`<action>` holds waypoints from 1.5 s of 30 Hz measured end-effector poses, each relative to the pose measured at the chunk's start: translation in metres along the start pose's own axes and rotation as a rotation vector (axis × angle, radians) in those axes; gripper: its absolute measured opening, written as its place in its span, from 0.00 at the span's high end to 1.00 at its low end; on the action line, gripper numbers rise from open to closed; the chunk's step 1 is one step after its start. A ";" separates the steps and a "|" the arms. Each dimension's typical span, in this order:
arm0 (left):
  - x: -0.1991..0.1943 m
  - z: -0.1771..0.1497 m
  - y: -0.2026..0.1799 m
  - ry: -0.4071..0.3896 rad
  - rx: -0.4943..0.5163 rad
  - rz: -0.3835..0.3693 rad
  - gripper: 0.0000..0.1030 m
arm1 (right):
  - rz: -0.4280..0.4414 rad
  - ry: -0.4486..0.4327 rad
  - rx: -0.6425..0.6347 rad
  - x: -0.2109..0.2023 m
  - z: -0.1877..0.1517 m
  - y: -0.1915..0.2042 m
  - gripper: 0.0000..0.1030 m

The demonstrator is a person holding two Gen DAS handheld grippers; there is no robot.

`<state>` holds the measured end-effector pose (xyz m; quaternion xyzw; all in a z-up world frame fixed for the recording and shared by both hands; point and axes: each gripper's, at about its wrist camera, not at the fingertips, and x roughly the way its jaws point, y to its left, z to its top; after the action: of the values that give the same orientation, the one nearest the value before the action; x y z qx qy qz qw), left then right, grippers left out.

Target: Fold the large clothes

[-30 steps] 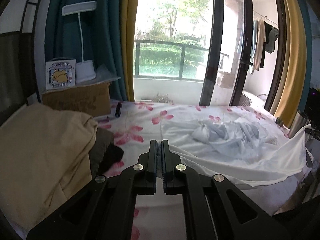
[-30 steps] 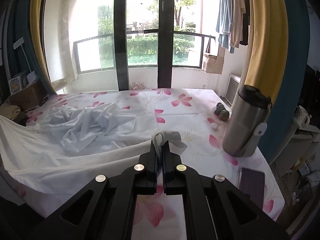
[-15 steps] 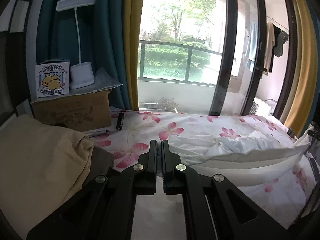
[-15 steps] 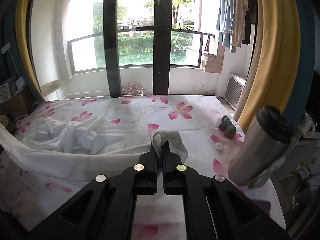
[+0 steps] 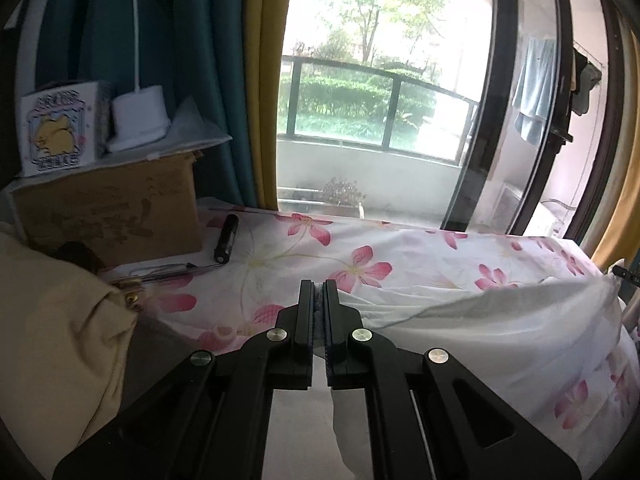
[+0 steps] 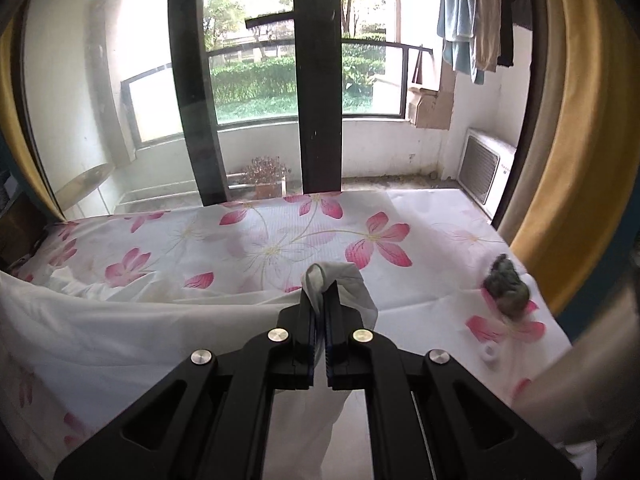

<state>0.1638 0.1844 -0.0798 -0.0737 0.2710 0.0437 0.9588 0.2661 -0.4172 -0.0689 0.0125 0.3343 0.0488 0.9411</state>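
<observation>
A large white garment [image 5: 500, 320] hangs stretched between both grippers above the flowered bed sheet [image 5: 320, 236]. My left gripper [image 5: 319, 292] is shut on its left edge, and fabric hangs down under the jaws. In the right wrist view, my right gripper [image 6: 319, 296] is shut on the other end. A small fold of the garment's corner [image 6: 318, 276] pokes out above the right gripper's fingertips. From there the white garment [image 6: 100, 320] runs off to the left, with its raised edge hiding whatever lies behind it.
On the left stand a cardboard box [image 5: 108, 212] with a lamp base [image 5: 138, 118], a black cylinder [image 5: 226, 232] and a beige bundle [image 5: 52, 340]. At the right lie a dark lump [image 6: 506, 290], a small white cap [image 6: 490, 354] and a blurred steel flask [image 6: 580, 380]. Glass doors are ahead.
Both grippers moved forward toward the window and slightly down, carrying the garment's edge over its crumpled part, which now shows much less. Both stayed shut.
</observation>
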 end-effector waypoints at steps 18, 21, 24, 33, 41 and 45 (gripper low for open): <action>0.117 -0.002 0.002 0.152 -0.033 -0.007 0.96 | -0.072 0.163 -0.014 0.095 0.005 0.003 0.96; 0.116 -0.001 0.005 0.148 -0.066 -0.025 0.96 | -0.079 0.187 -0.009 0.100 0.001 0.001 0.95; 0.113 0.004 0.007 0.159 -0.070 0.021 0.77 | -0.131 0.194 -0.021 0.097 0.001 0.003 0.81; 0.059 0.024 -0.006 0.046 -0.055 -0.002 0.47 | -0.061 0.006 -0.075 0.015 0.015 0.033 0.31; 0.042 0.000 -0.081 0.121 0.147 -0.277 0.44 | 0.148 0.039 -0.268 -0.001 -0.016 0.111 0.31; 0.059 -0.032 -0.121 0.235 0.301 -0.343 0.44 | 0.181 0.097 -0.403 0.008 -0.038 0.150 0.31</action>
<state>0.2121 0.0624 -0.1233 0.0202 0.3677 -0.1693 0.9142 0.2356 -0.2671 -0.0945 -0.1482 0.3603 0.1993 0.8992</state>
